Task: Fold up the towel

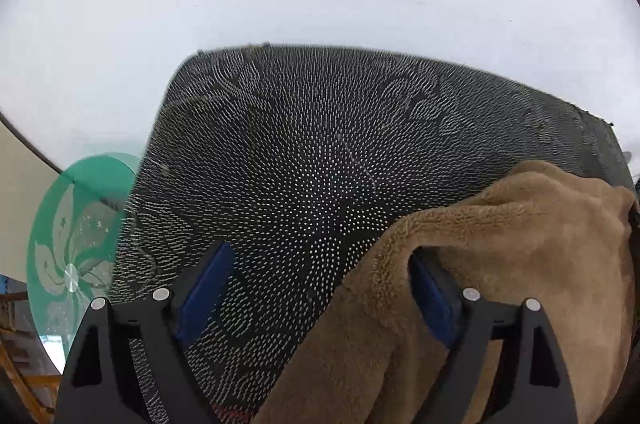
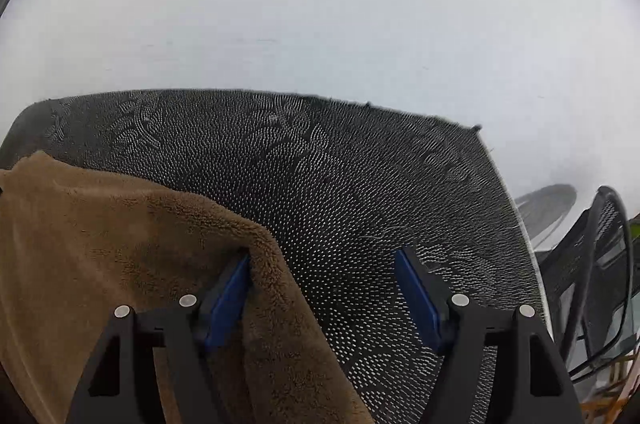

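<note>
Fluffy brown towel (image 1: 472,288) drapes over the right finger of my left gripper (image 1: 320,296), whose blue-padded jaws stand spread above the black, white-dotted tablecloth (image 1: 304,160); a green glass disc (image 1: 76,240) sits past its left edge. From my right wrist, the towel covers the left finger of my right gripper (image 2: 324,292), jaws also spread wide; a black mesh chair (image 2: 600,264) stands beyond the cloth's right edge.

No readable text or numbers, green glass disc (image 1: 76,244) perhaps bearing only a flower emblem
</note>
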`<action>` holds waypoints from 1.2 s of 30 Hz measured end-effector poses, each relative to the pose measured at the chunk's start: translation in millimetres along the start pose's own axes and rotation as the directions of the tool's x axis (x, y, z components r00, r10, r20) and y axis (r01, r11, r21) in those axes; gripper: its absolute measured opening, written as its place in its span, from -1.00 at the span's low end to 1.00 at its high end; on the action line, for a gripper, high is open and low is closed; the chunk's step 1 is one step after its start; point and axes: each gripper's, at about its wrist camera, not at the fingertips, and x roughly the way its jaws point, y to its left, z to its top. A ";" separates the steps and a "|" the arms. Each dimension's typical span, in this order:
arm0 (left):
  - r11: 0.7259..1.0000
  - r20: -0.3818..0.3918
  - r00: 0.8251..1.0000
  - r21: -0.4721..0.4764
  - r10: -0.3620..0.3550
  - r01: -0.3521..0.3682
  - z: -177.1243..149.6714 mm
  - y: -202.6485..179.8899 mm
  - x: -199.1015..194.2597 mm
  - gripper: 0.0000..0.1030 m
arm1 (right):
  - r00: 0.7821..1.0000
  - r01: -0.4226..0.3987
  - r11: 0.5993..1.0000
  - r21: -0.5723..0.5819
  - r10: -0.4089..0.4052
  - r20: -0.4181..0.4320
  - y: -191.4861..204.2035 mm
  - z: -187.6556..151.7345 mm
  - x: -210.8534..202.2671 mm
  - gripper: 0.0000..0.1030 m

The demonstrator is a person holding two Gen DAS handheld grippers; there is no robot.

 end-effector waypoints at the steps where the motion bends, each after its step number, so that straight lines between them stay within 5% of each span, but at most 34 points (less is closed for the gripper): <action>1: 1.000 0.016 1.000 0.007 -0.002 0.002 -1.7 -1.5 -6.2 0.73 | 0.999 -0.016 1.000 0.014 0.016 0.032 0.8 0.7 -8.7 0.44; 4: 0.999 0.050 0.998 0.031 -0.035 0.033 -9.1 -8.5 -25.7 0.73 | 0.991 -0.102 0.994 0.038 0.098 0.094 7.0 1.9 -26.1 0.57; 9: 0.992 0.034 0.998 0.117 -0.056 0.052 -25.1 -26.6 -38.8 0.74 | 0.962 -0.272 0.962 0.004 0.272 0.033 29.5 -4.6 -12.7 0.57; 13: 0.995 -0.025 1.000 0.104 -0.007 0.009 -20.5 -23.0 -12.5 0.75 | 0.964 -0.262 0.965 -0.017 0.261 -0.051 35.8 -12.2 14.9 0.57; 19: 0.999 -0.029 0.999 0.001 -0.044 0.044 -22.6 0.8 -21.8 0.87 | 0.972 -0.228 0.971 -0.073 0.222 -0.078 33.2 -9.4 15.5 0.62; 26: 0.990 0.048 0.990 0.052 -0.131 0.128 -64.2 2.4 -106.7 0.87 | 0.948 -0.303 0.941 -0.149 0.314 0.058 17.5 -22.6 -95.8 0.62; 33: 0.952 0.042 0.960 0.144 -0.277 0.269 -145.6 -6.4 -149.7 0.92 | 0.905 -0.399 0.894 -0.203 0.420 0.071 -1.3 -101.2 -184.8 0.62; 36: 0.930 0.025 0.942 0.173 -0.334 0.325 -183.8 -13.9 -162.9 0.92 | 0.928 -0.347 0.913 -0.215 0.368 0.062 -15.9 -142.7 -204.1 0.63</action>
